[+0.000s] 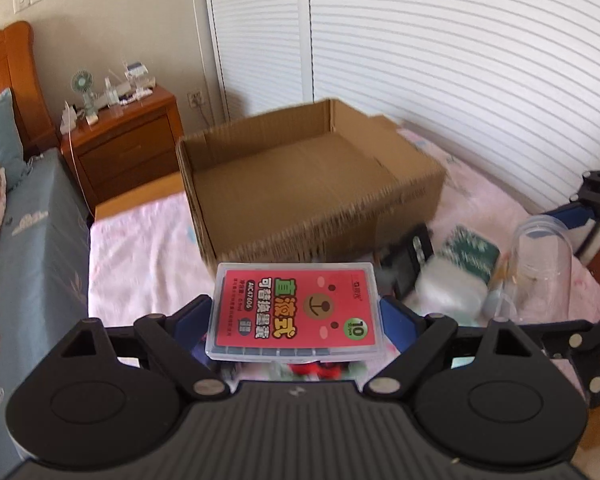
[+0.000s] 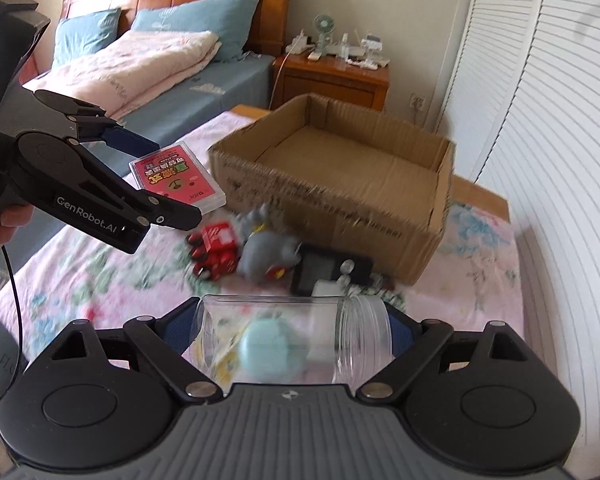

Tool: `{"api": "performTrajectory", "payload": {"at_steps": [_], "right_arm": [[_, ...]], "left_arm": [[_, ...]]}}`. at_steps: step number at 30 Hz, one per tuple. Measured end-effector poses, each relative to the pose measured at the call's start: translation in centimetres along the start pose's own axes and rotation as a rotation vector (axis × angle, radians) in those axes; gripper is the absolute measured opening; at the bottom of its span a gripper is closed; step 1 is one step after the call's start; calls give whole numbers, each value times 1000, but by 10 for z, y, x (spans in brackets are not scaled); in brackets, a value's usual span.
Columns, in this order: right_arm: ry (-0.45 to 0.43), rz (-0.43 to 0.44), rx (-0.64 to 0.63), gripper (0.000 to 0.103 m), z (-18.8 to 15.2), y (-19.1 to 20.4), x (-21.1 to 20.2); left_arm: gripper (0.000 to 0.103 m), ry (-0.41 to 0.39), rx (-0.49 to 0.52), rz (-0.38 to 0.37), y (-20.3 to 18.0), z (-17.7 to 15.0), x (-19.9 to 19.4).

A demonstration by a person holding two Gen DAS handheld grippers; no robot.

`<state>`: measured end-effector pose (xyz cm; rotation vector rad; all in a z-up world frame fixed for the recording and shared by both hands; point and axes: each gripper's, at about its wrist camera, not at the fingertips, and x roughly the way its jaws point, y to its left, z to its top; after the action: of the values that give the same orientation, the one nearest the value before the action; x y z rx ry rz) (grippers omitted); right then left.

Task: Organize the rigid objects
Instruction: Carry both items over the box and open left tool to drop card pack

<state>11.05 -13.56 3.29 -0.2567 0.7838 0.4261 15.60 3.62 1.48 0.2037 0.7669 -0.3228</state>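
- Rigid objects: none in cardboard box (image 2: 340, 184) yet; its floor looks bare in both views.
- Left gripper (image 1: 296, 316): fingers clamped on sides of clear plastic case w/ red label (image 1: 294, 312), held clear of the floral sheet (image 1: 140, 248), short of box's near wall.
- Right gripper (image 2: 294, 338): fingers gripping clear jar (image 2: 292, 344) lying crosswise, mouth to the right, no lid seen; also held off the sheet.
- Left on sheet, just in front of box: red toy truck (image 2: 216, 252), grey figure (image 2: 268, 244), black flat device (image 2: 332, 272), green-patterned item (image 1: 470, 248). Blurred, IDs approx.
- Est: early stage; two items in transit, at least four more to go.
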Motion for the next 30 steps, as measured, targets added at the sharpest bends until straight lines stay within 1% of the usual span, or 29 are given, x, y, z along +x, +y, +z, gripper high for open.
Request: {"api": "performTrajectory", "payload": {"at_steps": [3, 6, 9, 11, 15, 18, 20, 22, 25, 28, 30], "right_arm": [[-33, -12, 20, 94, 17, -14, 0], [-52, -36, 21, 94, 33, -23, 4], [-58, -48, 30, 94, 49, -33, 10], [-56, -53, 38, 94, 58, -39, 13], [-53, -71, 44, 94, 69, -48, 18], [-47, -86, 40, 94, 73, -51, 21], [-42, -89, 44, 94, 73, -52, 22], [-36, -88, 50, 94, 73, -54, 25], [-26, -88, 48, 94, 74, -55, 30], [-16, -86, 44, 94, 78, -56, 36], [-9, -81, 45, 94, 82, -59, 41]], "left_arm": [[89, -22, 11, 30, 3, 25, 15], [89, -21, 5, 29, 8, 49, 37], [89, -4, -9, 29, 13, 71, 62], [89, 16, -9, 34, 16, 82, 79], [89, 23, -30, 46, 24, 98, 106], [90, 2, -32, 94, 27, 107, 125], [90, 5, -37, 125, 29, 110, 133], [90, 7, -57, 119, 32, 109, 133], [90, 7, -81, 73, 36, 104, 120], [91, 21, -88, 53, 38, 98, 101], [91, 18, -88, 26, 38, 91, 84]]}}
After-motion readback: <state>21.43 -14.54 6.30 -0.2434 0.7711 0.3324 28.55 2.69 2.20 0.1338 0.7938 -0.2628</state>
